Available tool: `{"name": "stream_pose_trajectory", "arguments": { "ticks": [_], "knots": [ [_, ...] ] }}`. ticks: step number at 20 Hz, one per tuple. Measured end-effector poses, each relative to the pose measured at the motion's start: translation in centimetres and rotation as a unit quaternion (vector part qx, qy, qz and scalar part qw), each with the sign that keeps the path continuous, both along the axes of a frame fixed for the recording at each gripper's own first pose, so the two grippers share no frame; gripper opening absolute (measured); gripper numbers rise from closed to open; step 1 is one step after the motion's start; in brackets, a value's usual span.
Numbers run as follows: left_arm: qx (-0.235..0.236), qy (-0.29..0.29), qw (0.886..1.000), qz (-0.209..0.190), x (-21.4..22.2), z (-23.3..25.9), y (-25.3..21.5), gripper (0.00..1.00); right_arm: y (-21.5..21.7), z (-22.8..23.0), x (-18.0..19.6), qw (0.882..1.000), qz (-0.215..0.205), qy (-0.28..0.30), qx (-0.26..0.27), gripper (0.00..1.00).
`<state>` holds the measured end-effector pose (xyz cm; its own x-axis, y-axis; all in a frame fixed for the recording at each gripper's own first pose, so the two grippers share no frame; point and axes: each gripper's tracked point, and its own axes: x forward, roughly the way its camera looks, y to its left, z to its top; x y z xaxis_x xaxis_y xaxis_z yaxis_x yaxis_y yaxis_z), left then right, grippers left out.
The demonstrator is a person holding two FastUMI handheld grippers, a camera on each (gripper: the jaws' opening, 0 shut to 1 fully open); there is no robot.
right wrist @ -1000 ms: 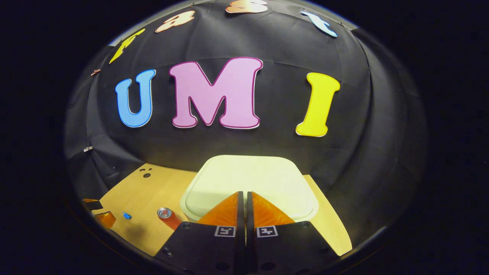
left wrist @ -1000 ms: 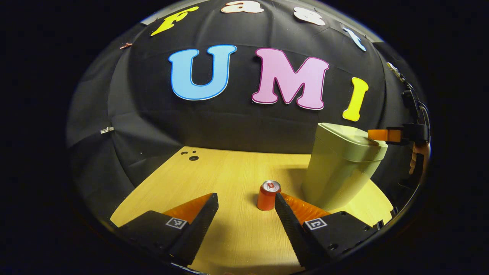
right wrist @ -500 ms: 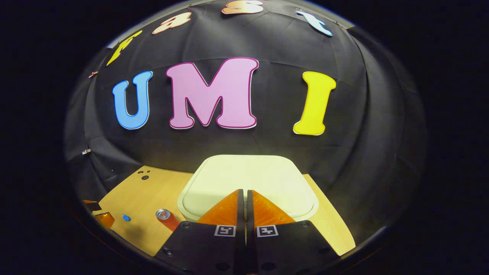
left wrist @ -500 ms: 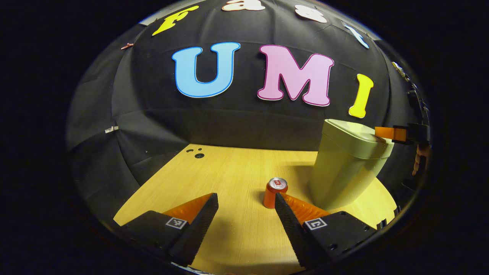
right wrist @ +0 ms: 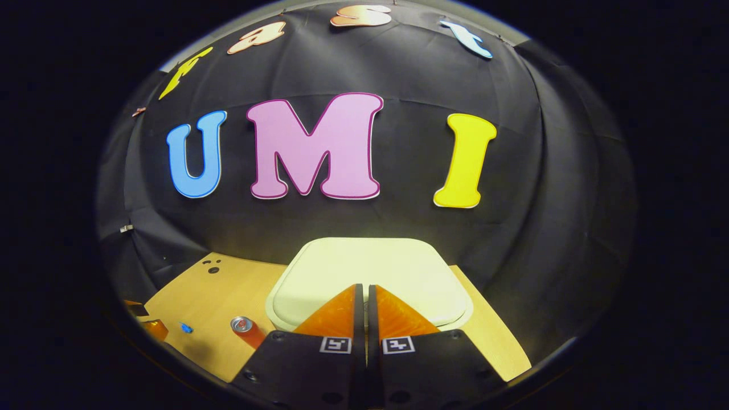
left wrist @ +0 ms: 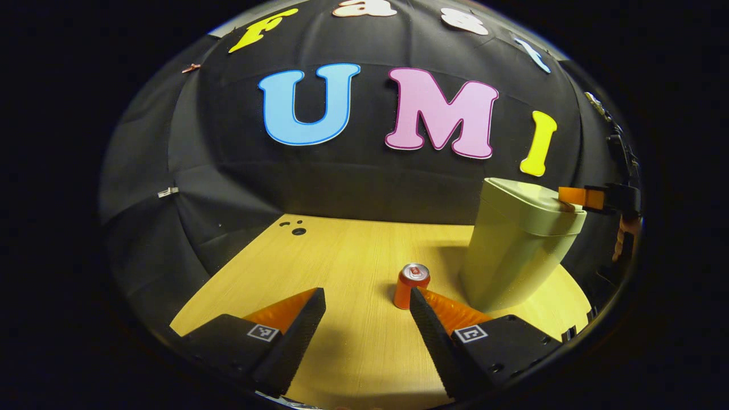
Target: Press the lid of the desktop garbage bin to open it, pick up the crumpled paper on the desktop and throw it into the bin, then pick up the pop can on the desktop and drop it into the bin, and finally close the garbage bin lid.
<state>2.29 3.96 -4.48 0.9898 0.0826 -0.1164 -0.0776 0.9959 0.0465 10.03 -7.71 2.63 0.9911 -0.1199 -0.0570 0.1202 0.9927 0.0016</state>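
Compared with the earlier frames, we see almost no shift: the right gripper (right wrist: 364,293) remains on the closed lid (right wrist: 370,273) of the pale green plastic garbage bin (left wrist: 515,250), fingers pressed together with nothing between them. We judge that the opening press is under way. Our left gripper (left wrist: 364,307) waits low over the light wooden table (left wrist: 342,262), fingers spread apart and empty. An upright orange pop can (left wrist: 411,285) stands just ahead of its right finger, beside the bin. We cannot make out crumpled paper. A small blue item (right wrist: 185,327) lies near the can.
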Motion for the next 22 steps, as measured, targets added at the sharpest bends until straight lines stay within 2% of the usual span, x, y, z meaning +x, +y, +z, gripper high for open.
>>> {"name": "stream_pose_trajectory", "arguments": {
  "ticks": [3,8,9,10,16,22],
  "knots": [
    [-0.007,0.004,1.000,0.005,-0.6,-0.4,1.0,0.96,0.3,0.1,-0.2,1.000,-0.003,0.006,-0.005,0.05],
    [-0.011,0.005,1.000,0.021,-2.1,-1.0,3.5,0.96,1.0,1.5,-2.7,1.000,-0.016,-0.018,-0.005,0.06],
    [-0.009,0.005,1.000,0.023,-2.4,-1.0,4.1,0.96,1.2,1.6,-3.1,1.000,-0.020,-0.021,-0.002,0.09],
    [-0.006,0.005,1.000,0.024,-2.9,-1.0,4.6,0.96,1.4,1.6,-3.5,0.999,-0.023,-0.021,0.000,0.05],
    [0.000,0.002,1.000,0.021,-4.9,-2.0,8.0,0.96,3.8,-0.6,-6.4,0.999,-0.036,-0.006,0.004,0.05],
    [-0.007,0.013,1.000,0.023,-5.5,-3.2,11.6,0.96,7.2,-2.3,-8.5,1.000,-0.022,0.008,-0.004,0.05]
  ]
}}
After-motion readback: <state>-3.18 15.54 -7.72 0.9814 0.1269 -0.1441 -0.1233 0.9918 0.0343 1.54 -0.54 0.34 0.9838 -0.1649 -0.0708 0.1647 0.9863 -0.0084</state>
